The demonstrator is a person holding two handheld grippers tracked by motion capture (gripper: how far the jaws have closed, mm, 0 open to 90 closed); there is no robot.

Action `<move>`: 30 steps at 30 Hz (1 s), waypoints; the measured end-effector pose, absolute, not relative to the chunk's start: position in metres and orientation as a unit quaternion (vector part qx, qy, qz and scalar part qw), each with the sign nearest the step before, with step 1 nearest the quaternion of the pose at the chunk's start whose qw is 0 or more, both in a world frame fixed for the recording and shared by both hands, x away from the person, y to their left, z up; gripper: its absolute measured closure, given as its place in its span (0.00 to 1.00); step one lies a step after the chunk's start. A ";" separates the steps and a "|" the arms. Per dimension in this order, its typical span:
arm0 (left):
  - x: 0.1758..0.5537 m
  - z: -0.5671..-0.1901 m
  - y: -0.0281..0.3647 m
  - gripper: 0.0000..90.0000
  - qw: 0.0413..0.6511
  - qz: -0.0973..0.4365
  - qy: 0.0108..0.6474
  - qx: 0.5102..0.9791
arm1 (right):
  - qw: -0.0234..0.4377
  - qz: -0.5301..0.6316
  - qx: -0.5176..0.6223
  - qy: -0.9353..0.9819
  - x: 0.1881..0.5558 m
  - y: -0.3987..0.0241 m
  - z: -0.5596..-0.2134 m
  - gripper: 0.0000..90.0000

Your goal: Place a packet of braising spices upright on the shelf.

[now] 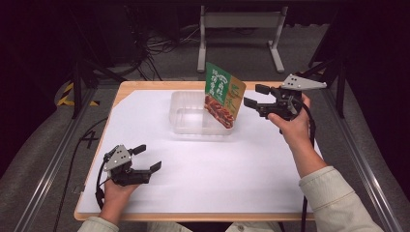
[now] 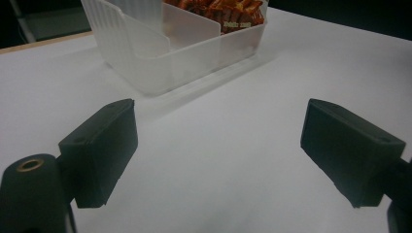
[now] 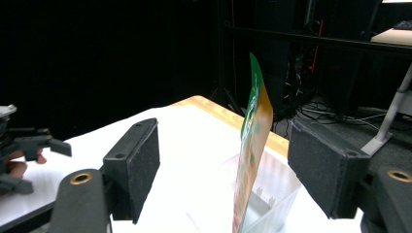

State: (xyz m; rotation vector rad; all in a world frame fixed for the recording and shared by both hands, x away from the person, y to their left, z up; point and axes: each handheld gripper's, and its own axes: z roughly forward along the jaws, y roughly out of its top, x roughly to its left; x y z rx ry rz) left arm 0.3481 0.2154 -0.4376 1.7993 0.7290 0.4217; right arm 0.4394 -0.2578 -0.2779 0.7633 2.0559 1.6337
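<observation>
In clear bin (image 1: 193,126), packet (image 1: 223,94) upright, just off open right tool (image 1: 252,95).

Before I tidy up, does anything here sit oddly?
Yes: the green and orange snack packet stands on end in the clear plastic bin, tilted and poking well above its rim rather than lying inside.

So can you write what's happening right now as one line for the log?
packet: standing tilted in clear bin | right gripper: open, beside packet, not touching | left gripper: open, holding nothing, over white table
</observation>
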 end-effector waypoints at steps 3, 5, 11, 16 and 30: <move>0.348 -0.438 0.215 0.15 0.544 0.178 0.307 0.760 | 0.199 0.587 0.270 0.737 0.432 -0.265 -0.278 0.30; 0.348 -0.438 0.215 0.15 0.545 0.178 0.307 0.760 | 0.199 0.587 0.268 0.737 0.429 -0.267 -0.278 0.30; 0.348 -0.437 0.216 0.15 0.548 0.177 0.308 0.758 | 0.200 0.588 0.266 0.737 0.413 -0.279 -0.278 0.29; 0.348 -0.437 0.215 0.15 0.547 0.176 0.307 0.758 | 0.209 0.576 0.266 0.744 0.399 -0.290 -0.283 0.28; 0.347 -0.437 0.215 0.15 0.551 0.177 0.304 0.757 | 0.217 0.568 0.267 0.747 0.370 -0.305 -0.321 0.27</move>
